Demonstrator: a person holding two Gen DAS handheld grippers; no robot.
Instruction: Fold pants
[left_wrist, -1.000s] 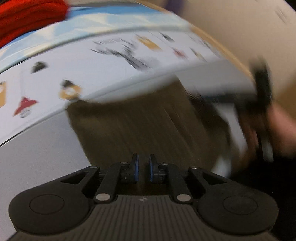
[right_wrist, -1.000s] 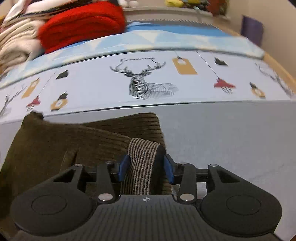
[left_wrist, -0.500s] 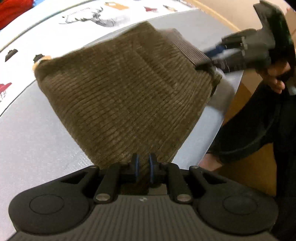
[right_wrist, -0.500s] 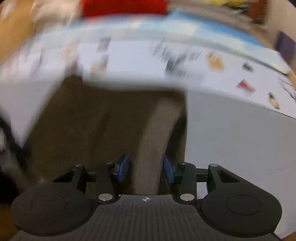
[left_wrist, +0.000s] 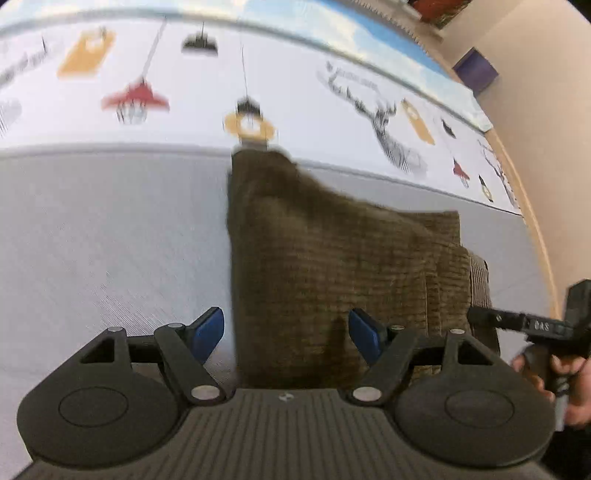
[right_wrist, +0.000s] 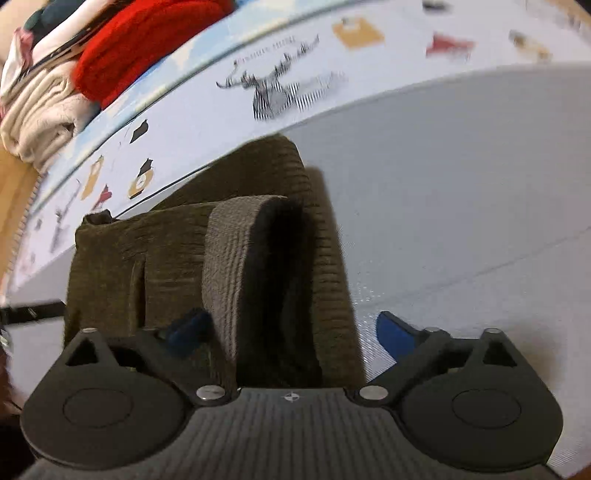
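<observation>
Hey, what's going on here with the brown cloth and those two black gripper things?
A person is folding a pair of brown corduroy pants on a bed with a grey sheet, using a handheld gripper in each hand. The pants lie as a compact folded bundle with the lighter waistband curled on top. The left gripper and right gripper both sit at the near edge of the bundle with their jaws spread wide, gripping nothing. Red and beige clothes are piled farther back.

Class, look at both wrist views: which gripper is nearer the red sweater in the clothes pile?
Right. The right gripper faces the red sweater across the pants; the left gripper view shows no sweater.
</observation>
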